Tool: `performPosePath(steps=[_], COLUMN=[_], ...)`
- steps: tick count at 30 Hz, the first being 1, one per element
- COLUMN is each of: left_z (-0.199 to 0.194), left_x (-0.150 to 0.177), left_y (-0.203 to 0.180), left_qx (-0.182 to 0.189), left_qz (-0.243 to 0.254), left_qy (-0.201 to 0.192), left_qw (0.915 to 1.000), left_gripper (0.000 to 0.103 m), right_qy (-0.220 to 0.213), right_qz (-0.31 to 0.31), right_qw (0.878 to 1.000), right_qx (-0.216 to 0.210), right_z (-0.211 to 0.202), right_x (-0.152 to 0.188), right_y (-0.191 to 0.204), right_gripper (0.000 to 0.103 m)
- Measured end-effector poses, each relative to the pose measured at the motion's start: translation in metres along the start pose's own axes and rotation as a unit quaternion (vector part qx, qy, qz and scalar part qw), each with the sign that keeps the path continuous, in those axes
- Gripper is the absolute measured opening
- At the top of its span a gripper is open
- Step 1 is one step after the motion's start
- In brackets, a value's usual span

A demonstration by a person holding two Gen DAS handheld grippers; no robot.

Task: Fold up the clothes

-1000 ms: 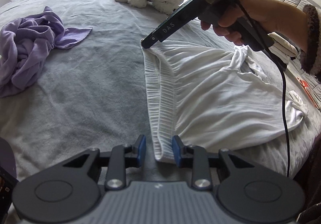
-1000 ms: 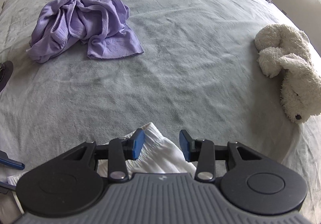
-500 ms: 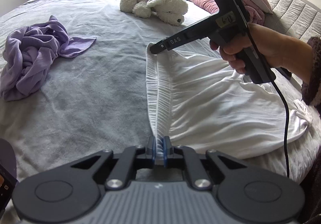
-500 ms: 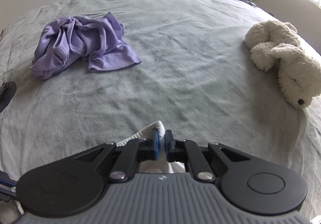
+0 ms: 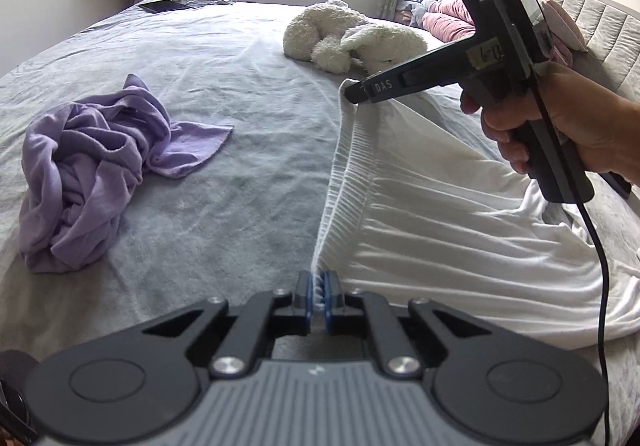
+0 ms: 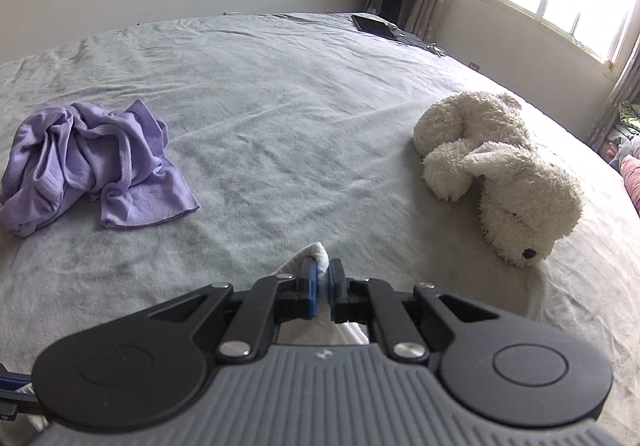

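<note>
A white garment [image 5: 440, 214] with a ribbed waistband lies on the grey bed, its band pulled taut between both grippers. My left gripper [image 5: 317, 286] is shut on the near end of the waistband. In the left wrist view the right gripper [image 5: 349, 92], held in a hand [image 5: 560, 126], pinches the far end, lifted off the bed. In its own view the right gripper [image 6: 325, 278] is shut on a white corner of the garment [image 6: 319, 252]. A crumpled purple garment [image 5: 92, 170] [image 6: 88, 162] lies apart on the left.
A white plush dog [image 5: 352, 36] [image 6: 504, 170] lies beyond the garment's far end. A dark tablet [image 6: 374, 26] sits at the bed's far edge. Pink pillows [image 5: 452, 20] and a quilted headboard [image 5: 600, 22] are at the right. A cable [image 5: 596, 246] hangs from the right gripper.
Both grippers went from open to shut on the waistband ends, then rose, lifting and stretching the band off the bed.
</note>
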State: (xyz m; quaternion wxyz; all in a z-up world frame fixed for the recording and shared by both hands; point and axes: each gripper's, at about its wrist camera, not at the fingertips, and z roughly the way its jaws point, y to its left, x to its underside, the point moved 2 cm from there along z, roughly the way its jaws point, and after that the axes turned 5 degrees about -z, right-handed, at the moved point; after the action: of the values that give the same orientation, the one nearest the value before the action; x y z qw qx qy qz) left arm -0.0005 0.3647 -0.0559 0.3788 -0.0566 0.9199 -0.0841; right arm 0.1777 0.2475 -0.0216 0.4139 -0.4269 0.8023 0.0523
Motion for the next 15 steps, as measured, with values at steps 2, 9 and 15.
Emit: performPosePath(steps=[2, 9, 15], left_z=[0.005, 0.008, 0.009], left_x=[-0.001, 0.001, 0.001], left_y=[0.002, 0.008, 0.004], left_qx=[-0.006, 0.002, 0.017], left_qz=[0.001, -0.016, -0.015], left_qy=[0.009, 0.022, 0.029], left_qw=[0.9999, 0.9996, 0.9993], left_gripper=[0.006, 0.010, 0.033], right_qy=[0.005, 0.033, 0.034], right_qz=[-0.004, 0.007, 0.021], right_qw=[1.000, 0.999, 0.999], right_qx=[0.003, 0.004, 0.004], right_z=[0.008, 0.028, 0.017], right_x=[-0.001, 0.009, 0.009], right_y=[0.003, 0.012, 0.009], right_gripper=[0.007, 0.007, 0.026])
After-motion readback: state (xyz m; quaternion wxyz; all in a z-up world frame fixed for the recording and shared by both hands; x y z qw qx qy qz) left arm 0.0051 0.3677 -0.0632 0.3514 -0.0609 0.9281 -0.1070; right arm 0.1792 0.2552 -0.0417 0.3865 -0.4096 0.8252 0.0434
